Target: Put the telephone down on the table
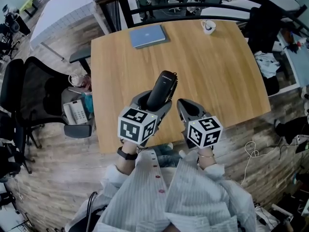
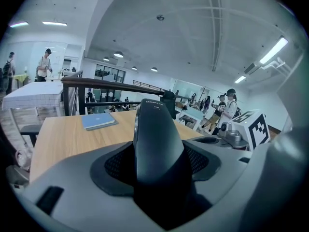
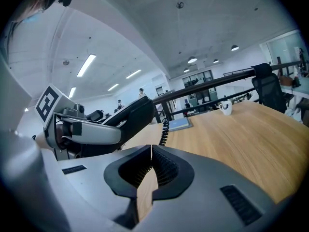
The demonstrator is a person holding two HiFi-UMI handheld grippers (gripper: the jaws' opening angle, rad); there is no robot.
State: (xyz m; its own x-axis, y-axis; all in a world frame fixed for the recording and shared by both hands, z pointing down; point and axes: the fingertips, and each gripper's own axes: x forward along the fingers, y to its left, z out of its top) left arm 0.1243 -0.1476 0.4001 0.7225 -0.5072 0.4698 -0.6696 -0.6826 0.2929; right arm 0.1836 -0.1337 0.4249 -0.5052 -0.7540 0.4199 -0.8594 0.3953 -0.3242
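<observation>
Two grippers hover over the near edge of the wooden table; the left gripper pinches the black telephone handset near its lower end, so the receiver juts forward and up, clear of the wood; the right gripper sits just beside it with its jaws pressed together on nothing. A coiled cord hangs from the handset towards the tabletop. A blue notebook and a white cup lie at the far edge, well apart from the handset; a pale telephone base sits off the table to the left.

The step in hand appears to be lowering the handset. To do it well, I would tilt the left gripper forward until the handset lies near level; bring it down onto the bare wood ahead, letting the cord settle first so it does not snag; spread the jaws only once the handset rests on the surface; hold the right gripper aside.
</observation>
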